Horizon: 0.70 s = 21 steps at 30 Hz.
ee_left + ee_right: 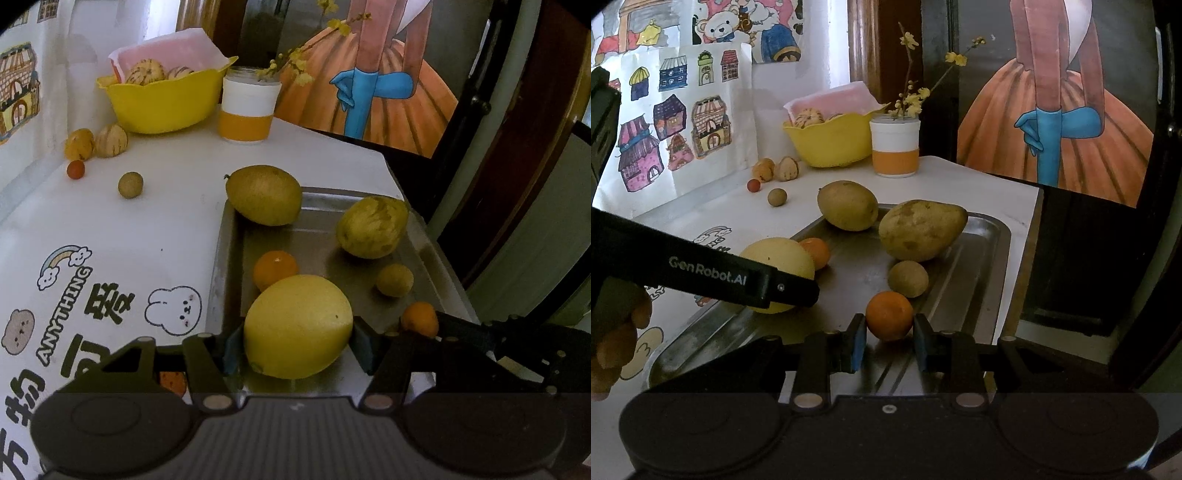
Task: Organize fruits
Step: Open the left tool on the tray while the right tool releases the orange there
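Blue pads of the left gripper (297, 345) press both sides of a big yellow fruit (297, 326), which sits at the near end of a steel tray (417, 236). In the right wrist view the right gripper (889, 341) has its pads spread to either side of an orange (889, 315) on the tray floor; a sliver of gap shows on each side, so it brackets the fruit without squeezing it. Just behind the yellow fruit lies a second orange (275, 269), touching or nearly so. Farther along the tray are a small round greenish fruit (394, 280), a mottled mango (373, 227) toward the right rim, and another mango (264, 195) perched on the far left corner, half over the rim. The tray rests on a white table (122, 229) printed with cartoon rabbits and lettering. Beyond it, loose on the table, sit a small brown ball of fruit (130, 185), a tiny red one (75, 169), and two striped fruits (96, 142) side by side against the wall. A yellow bowl (166, 103) at the back holds more striped fruit under pink paper, and beside it stands a white-and-orange jar (246, 107) with yellow-flowered twigs. A hand (617, 332) shows at the left edge of the right view, on the left tool's black handle.
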{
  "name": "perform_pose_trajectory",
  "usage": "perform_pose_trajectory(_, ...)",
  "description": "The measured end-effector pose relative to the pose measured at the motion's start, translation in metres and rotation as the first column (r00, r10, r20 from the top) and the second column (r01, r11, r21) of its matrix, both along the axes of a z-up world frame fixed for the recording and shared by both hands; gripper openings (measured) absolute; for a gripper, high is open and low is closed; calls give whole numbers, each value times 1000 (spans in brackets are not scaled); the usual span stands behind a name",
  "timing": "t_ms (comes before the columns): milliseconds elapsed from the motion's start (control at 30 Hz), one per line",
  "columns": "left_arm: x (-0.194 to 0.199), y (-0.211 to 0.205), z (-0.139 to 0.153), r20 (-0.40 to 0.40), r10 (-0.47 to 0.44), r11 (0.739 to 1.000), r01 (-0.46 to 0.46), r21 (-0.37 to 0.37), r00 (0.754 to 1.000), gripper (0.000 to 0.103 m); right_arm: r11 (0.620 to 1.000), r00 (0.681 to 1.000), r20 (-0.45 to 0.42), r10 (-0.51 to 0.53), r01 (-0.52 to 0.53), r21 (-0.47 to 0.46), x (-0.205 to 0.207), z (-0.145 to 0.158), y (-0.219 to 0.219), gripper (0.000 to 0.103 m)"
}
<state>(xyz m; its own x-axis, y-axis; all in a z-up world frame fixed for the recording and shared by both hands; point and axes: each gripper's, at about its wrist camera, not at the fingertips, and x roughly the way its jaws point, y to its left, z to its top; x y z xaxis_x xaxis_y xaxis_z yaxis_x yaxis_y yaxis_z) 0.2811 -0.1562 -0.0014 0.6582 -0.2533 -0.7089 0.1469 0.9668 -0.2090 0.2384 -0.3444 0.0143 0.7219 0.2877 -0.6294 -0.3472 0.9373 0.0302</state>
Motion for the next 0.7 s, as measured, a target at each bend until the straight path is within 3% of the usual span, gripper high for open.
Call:
perform_pose_trajectory(167, -1, -1, 0, -6, -10, 1000, 10, 8, 1000, 66, 1000, 1000, 1, -4, 4, 0, -1, 1, -1, 40)
perform_pose_trajectory(267, -7, -1, 5, 17, -24, 1000, 24, -1, 1000, 85, 1000, 1000, 15, -13, 13, -3, -4, 5, -1, 47)
perform_pose_trajectory(400, -17, 0, 16, 56, -21, 1000, 21, 1, 998, 91, 1000, 998, 49, -26, 27, -10, -16, 17, -1, 56)
perform_pose_trajectory(567, -38, 17, 34, 116, 25, 998, -17, -65, 993, 101, 999, 992, 119, -33, 35, -15, -45, 40, 2, 82)
perform_pose_trajectory(700, -63, 29, 47, 170, 38, 998, -29, -52, 985, 102, 999, 988, 152, -35, 37, -10, -74, 60, 4, 99)
